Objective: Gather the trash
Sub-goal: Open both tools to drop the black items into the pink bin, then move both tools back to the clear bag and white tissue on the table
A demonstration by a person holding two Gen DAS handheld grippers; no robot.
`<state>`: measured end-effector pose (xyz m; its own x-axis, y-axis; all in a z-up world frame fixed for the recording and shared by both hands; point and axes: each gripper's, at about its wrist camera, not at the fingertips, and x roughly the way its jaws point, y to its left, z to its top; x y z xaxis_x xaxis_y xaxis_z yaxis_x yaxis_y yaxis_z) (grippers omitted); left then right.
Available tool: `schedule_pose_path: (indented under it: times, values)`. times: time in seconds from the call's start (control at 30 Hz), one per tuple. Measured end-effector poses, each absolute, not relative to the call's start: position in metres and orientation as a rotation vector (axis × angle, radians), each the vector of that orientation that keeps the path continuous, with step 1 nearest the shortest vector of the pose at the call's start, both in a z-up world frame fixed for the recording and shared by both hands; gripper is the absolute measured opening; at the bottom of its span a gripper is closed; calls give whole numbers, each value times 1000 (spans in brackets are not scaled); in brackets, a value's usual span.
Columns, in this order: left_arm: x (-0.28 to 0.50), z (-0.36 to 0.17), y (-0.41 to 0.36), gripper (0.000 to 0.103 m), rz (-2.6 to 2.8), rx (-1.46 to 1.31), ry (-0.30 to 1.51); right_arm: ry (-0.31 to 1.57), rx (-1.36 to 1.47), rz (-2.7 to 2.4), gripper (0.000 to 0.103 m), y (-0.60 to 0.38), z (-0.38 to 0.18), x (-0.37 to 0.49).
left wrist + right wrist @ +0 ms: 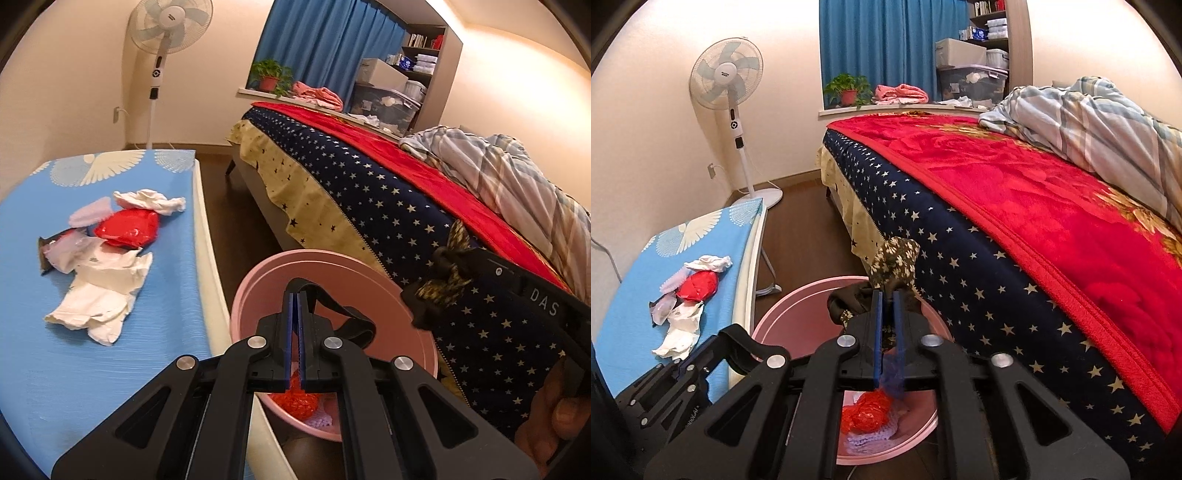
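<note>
I count 1 pink bin [783, 306] at lower centre on the brown floor beside 1 bed [1015, 206], 1 heap of crumpled white and red trash [110, 258] at left on the blue table [155, 354], my left gripper [294, 332] clenched empty and my right gripper [887, 325] pinching dark patterned cloth [897, 258].

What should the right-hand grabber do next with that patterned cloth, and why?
Probably open its jaws and let go. The right gripper has the dark patterned cloth pinched at its fingertips, hanging over the open pink bin, where red trash already lies. Released there, the cloth would likely drop inside.
</note>
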<state>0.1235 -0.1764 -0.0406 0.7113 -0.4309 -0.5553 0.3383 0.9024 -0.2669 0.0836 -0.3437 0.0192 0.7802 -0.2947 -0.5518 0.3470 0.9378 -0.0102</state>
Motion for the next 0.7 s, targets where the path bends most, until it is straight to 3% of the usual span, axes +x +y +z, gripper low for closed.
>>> schedule_pose_path:
  times: [0.07,0.1,0.7]
  values:
    - [125,-44,-177,19,-448,-159,676,577,108,-362,42,-347,19,82]
    - [125,-45,-176,24,-454,-164,683,569,123,-366,45,-348,20,81]
    - [98,-19,-77,23,-280,-236,606,522,179,-236,43,-316,32,64]
